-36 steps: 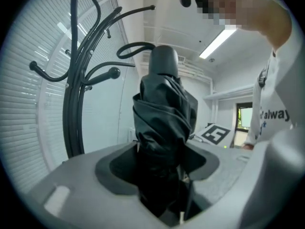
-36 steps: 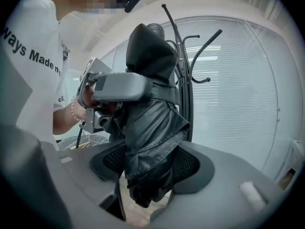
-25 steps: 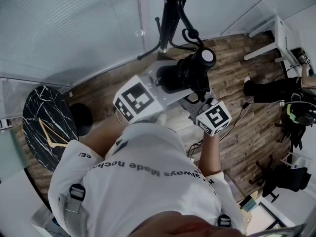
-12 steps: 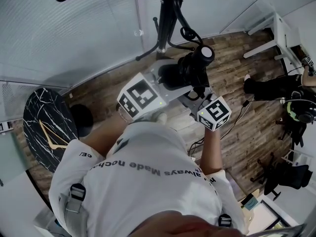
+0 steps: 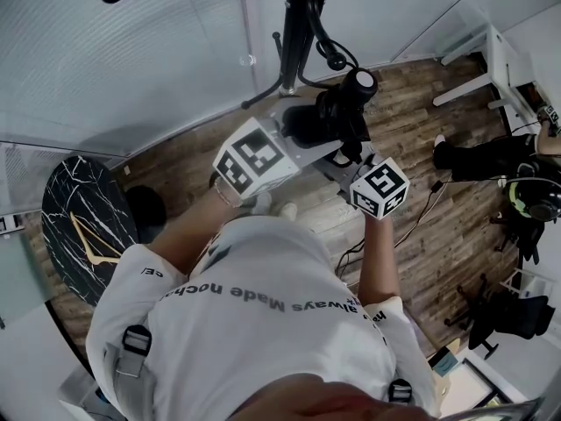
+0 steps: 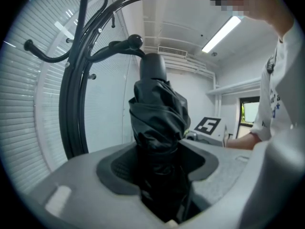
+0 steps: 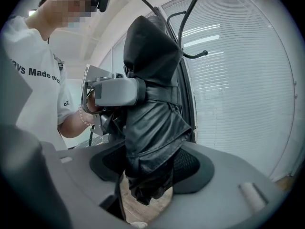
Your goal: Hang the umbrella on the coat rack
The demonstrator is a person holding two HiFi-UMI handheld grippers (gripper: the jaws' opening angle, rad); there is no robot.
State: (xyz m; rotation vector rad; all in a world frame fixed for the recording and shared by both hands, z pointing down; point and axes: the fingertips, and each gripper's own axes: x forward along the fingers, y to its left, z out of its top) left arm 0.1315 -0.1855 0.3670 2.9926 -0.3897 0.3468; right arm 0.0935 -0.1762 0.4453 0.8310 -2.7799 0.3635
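Observation:
A folded black umbrella (image 5: 331,119) is held upright between both grippers, its capped end (image 5: 360,82) toward the black coat rack (image 5: 296,24). My left gripper (image 5: 302,130) is shut on the umbrella's (image 6: 157,123) body; in the left gripper view its jaws (image 6: 159,165) clamp the fabric, with the coat rack's (image 6: 74,94) pole and a knobbed hook (image 6: 135,41) close behind. My right gripper (image 5: 347,158) is shut on the umbrella (image 7: 152,123) lower down, as the right gripper view (image 7: 147,171) shows. The left gripper's fingers (image 7: 116,90) wrap it there too.
The rack's foot (image 5: 282,88) stands on a wood floor by a wall with blinds (image 5: 131,60). A round black marble table (image 5: 77,226) is at the left. At the right are a white desk (image 5: 498,60), another person's legs (image 5: 478,158), floor cables (image 5: 421,210) and a dark chair (image 5: 508,316).
Both grippers and the umbrella have shifted a little toward the coat rack's pole. Both grips stay the same.

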